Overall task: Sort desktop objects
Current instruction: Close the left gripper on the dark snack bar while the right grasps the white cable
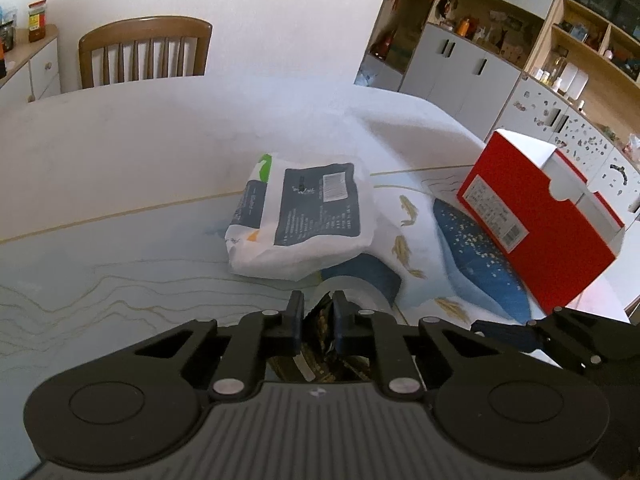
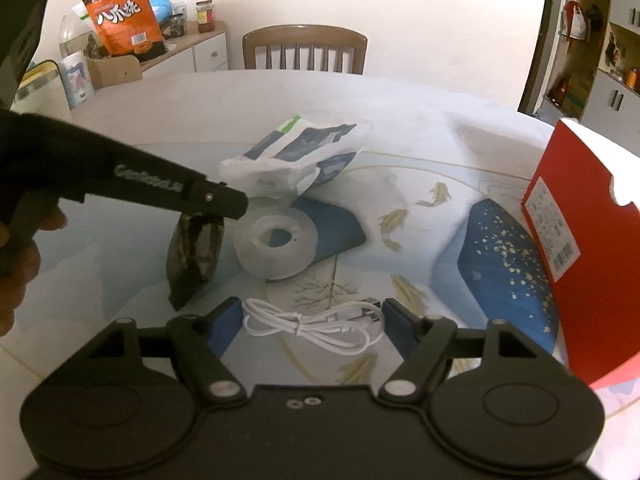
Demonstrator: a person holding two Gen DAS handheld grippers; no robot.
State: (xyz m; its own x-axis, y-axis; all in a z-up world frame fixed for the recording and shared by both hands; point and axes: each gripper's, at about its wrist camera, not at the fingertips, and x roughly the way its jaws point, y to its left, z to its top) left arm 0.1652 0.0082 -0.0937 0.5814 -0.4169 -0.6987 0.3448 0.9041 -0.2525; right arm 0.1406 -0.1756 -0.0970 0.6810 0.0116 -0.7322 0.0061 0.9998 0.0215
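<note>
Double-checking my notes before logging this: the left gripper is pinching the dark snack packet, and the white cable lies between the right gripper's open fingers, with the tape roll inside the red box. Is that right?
Not quite. The tape roll is not inside the red box; the right wrist view shows it on the table, beside the dark snack packet. The rest holds: left gripper pinches the packet, white cable lies between the right gripper's open fingers.

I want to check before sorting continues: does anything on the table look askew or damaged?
The red box stands tilted, leaning over rather than flat, its lid partly open. The white bag lies crumpled. Nothing looks spilled or broken.
</note>
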